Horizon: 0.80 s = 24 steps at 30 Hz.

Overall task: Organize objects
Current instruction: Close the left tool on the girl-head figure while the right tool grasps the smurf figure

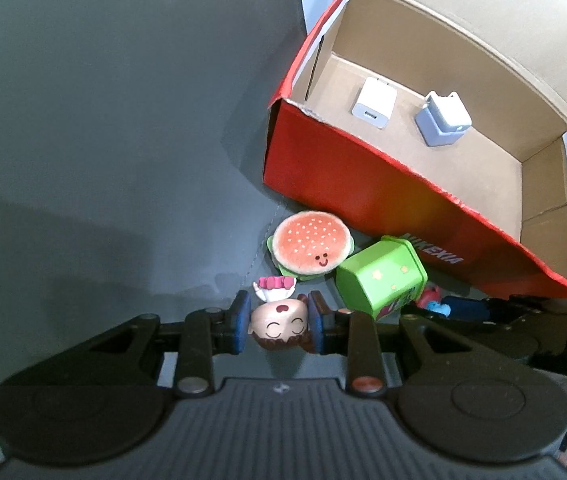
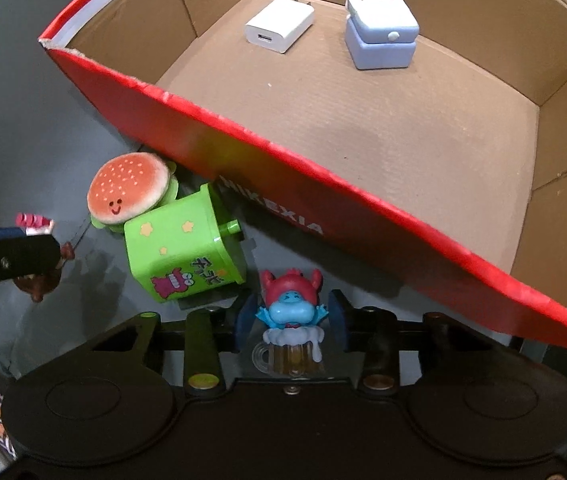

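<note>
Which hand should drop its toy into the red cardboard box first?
Right, probably. The right gripper grips the blue figure on a beer mug close to the red cardboard box wall. The left gripper, clamped on the smiling brown-haired figurine, sits behind the burger plush.

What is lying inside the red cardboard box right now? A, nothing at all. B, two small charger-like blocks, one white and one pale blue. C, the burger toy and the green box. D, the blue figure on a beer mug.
B: the white charger and the pale blue block lie on the floor of the red box; the toys are all outside it.
</note>
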### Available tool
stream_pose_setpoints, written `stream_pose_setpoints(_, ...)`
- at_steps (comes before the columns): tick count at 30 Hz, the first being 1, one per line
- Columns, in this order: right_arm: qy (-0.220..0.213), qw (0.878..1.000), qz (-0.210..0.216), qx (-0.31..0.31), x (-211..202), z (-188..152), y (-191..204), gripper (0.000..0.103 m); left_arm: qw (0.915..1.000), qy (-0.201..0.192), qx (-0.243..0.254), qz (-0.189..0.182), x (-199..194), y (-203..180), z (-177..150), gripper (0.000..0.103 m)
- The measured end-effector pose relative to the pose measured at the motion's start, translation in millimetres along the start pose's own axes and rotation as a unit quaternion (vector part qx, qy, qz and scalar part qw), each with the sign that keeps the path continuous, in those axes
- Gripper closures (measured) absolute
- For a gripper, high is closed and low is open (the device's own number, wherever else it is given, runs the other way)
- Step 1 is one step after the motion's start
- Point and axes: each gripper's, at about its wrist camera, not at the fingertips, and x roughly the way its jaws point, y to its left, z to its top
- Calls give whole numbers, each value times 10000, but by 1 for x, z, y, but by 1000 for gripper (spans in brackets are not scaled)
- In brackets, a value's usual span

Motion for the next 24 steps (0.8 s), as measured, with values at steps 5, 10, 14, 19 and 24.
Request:
stream_pose_setpoints(5, 65, 10000, 46, -25, -1, -1, 0, 64, 9999, -104, 65, -13, -6, 1, -1, 74)
stream_pose_setpoints(10, -68, 9998, 112, 154, -14, -1, -9, 64, 9994, -254, 206, -76, -14, 0, -1, 74)
stream_pose_setpoints(14, -147, 9992, 223, 296, -20, 2, -17, 64, 9986, -425, 282, -156, -24, -1, -1, 74)
stream_pose_setpoints(19, -320, 9980, 312, 449, -34, -1, -19, 65, 9975, -567, 371, -205, -35, -2, 0, 74)
stream_pose_setpoints(24, -507, 9960, 438, 590, -54, -6, -18, 65, 9957, -753, 481, -259, -48, -4, 2, 74)
